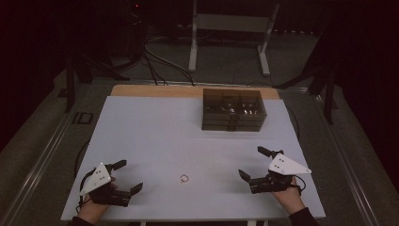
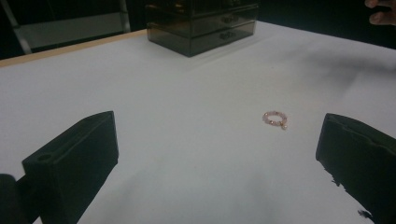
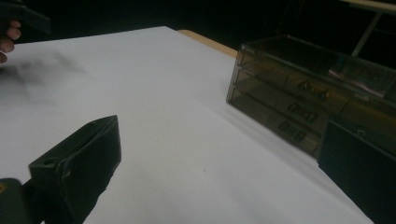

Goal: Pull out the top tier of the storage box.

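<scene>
Resting near the front edge of the white tabletop [image 1: 155, 136], both grippers stand released, and a small pink bead ring [image 1: 184, 178] lies between them.

High view: left gripper [image 1: 126, 175], right gripper [image 1: 251, 162], a smoky drawer box [image 1: 233, 109] at the back with its long side across the tabletop. Left gripper view: the ring [image 2: 274, 119] lies flat between the spread jaws. Right gripper view: the box's three stacked drawers [image 3: 299, 109].

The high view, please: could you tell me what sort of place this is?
Probably a lab or recording setup, not a home: a white-covered table in a dark room, loose cables on the floor behind it, and a hand-held gripper at each side, left gripper, right gripper.
</scene>
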`<state>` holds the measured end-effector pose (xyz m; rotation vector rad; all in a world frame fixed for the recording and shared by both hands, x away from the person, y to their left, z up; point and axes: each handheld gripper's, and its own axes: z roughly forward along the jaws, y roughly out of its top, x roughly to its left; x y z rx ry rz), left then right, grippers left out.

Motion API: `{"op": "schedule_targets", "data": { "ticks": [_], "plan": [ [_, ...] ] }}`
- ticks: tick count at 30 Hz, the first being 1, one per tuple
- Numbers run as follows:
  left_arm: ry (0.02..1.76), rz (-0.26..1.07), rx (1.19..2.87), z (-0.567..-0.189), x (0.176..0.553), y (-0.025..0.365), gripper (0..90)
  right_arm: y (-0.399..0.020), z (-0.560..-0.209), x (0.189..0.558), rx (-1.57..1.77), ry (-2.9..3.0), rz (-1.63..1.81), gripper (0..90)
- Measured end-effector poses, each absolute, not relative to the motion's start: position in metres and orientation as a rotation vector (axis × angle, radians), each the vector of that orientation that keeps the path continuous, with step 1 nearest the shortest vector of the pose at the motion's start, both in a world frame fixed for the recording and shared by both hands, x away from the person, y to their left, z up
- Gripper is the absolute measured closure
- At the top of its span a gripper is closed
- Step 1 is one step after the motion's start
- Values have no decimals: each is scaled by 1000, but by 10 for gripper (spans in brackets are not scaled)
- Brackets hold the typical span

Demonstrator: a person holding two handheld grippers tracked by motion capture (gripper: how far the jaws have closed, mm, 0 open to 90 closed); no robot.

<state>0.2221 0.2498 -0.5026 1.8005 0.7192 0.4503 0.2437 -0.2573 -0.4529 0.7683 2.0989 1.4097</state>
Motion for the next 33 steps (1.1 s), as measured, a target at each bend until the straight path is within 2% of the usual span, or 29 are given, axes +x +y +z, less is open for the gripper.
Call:
{"op": "schedule_targets", "data": {
  "ticks": [11, 33],
  "plan": [
    [714, 444, 1808, -503, 222, 250, 0, -253, -438, 260, 698, 2093, 1389, 0],
    [713, 437, 1807, -503, 222, 250, 0, -242, -437, 293, 540, 2131, 1242, 0]
  ]
}}
